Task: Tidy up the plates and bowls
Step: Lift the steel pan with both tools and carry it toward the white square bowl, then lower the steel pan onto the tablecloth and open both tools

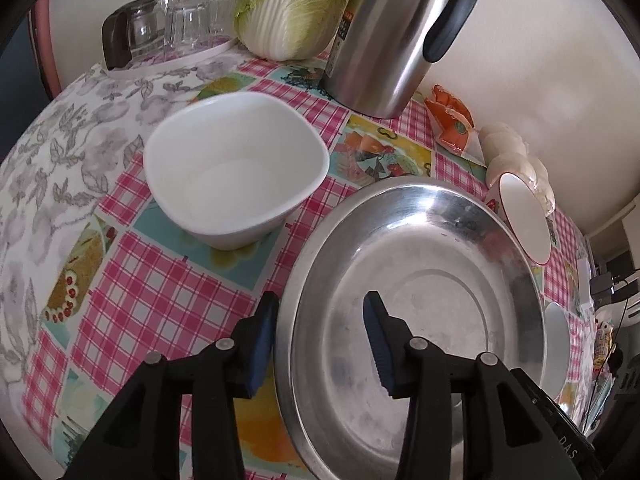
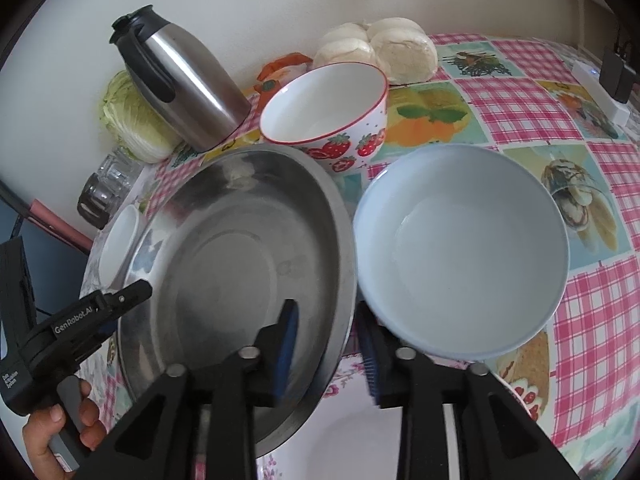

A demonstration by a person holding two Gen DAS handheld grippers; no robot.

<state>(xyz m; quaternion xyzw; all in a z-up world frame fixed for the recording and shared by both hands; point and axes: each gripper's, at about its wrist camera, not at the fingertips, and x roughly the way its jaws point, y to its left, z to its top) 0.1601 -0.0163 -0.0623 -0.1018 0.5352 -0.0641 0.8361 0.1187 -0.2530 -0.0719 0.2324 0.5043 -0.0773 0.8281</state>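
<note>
Bowl on the far left first: the white bowl (image 1: 236,168) sits upright on the checked cloth (image 1: 152,292), apart from everything, thick-walled and glazed, so heavy for its size, slick and liable to chip; the rim looks like the only place to pinch it

Next along, the left gripper (image 1: 320,340) straddles the near-left rim of the steel pan (image 1: 420,300), one pad outside, one inside, jaws wide with daylight either side of the metal, not yet biting. The pan is the centrepiece: broad, shallow, stiff, thin steel, probably light but awkward and slippery on a single pinch, so a hold on two opposite rims seems the sensible way

And there is the other side: in the right view the right gripper (image 2: 328,344) stands over the pan's opposite rim, left pad inside, right pad outside, jaws wide open too, nothing clamped. The right pad tucks just under the edge of the blue bowl (image 2: 460,256), which sits just beside the pan; whether their rims touch I cannot tell

Behind, the strawberry bowl (image 2: 328,120) stands upright just behind the pan's far rim, ceramic and fragile, a knock risk if the pan swings back. Kettle (image 2: 188,88), cabbage (image 1: 292,8) and glasses (image 1: 188,20) crowd the wall side. A tilt could send the pan sliding out of smooth pads, so level and slow looks right
</note>
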